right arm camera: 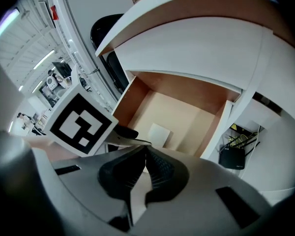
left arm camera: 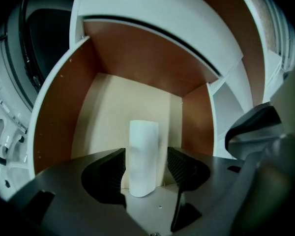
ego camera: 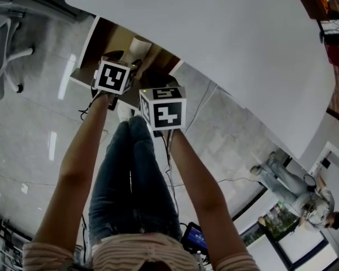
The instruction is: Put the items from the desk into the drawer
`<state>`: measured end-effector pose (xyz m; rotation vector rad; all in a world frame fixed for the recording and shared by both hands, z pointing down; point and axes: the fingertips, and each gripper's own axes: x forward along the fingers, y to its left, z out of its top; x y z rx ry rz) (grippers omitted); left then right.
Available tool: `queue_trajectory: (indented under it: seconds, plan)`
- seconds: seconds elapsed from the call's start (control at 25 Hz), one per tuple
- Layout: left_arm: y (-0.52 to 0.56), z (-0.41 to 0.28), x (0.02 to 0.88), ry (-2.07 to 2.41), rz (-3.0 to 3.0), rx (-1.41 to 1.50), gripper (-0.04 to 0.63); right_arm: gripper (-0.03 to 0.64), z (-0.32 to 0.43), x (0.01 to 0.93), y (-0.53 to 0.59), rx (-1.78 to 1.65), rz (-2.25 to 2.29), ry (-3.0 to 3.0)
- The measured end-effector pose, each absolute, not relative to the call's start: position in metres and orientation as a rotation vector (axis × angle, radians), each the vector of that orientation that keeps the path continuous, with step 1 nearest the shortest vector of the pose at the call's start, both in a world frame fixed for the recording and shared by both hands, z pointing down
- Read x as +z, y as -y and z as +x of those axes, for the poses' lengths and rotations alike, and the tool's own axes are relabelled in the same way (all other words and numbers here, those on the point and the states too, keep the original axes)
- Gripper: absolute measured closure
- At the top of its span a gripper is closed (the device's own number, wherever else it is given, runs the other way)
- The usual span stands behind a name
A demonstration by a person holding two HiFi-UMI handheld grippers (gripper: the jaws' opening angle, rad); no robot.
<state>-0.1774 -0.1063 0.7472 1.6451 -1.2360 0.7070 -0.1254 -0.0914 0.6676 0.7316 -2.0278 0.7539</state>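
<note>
An open drawer [ego camera: 82,54] with brown walls and a cream floor sits under the white desk [ego camera: 214,33]. A white cylinder [left arm camera: 142,159] stands upright inside it, also visible in the head view as a white cylinder [ego camera: 139,48] and in the right gripper view as a pale shape [right arm camera: 160,133]. My left gripper [left arm camera: 146,154] reaches into the drawer [left arm camera: 59,112]; its jaws stand on either side of the cylinder with a narrow gap each side, so it is open. My right gripper [right arm camera: 143,154] hangs just behind, above the drawer's [right arm camera: 187,114] front, shut and holding nothing.
The desk top shows no items in the head view. An office chair [ego camera: 3,44] stands at the left on the grey floor. A black box with cables [right arm camera: 231,156] sits on the floor right of the drawer. A person [ego camera: 296,185] is further off at the lower right.
</note>
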Motion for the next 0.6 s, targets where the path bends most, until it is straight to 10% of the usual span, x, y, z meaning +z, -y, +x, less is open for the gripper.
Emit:
queue_trajectory:
  seconds: [0.6]
  plan:
    - [0.060, -0.197, 0.614, 1.381, 1.732, 0.540, 0.584, 0.600, -0.120, 0.563, 0.071, 0.782, 0.815, 2.191]
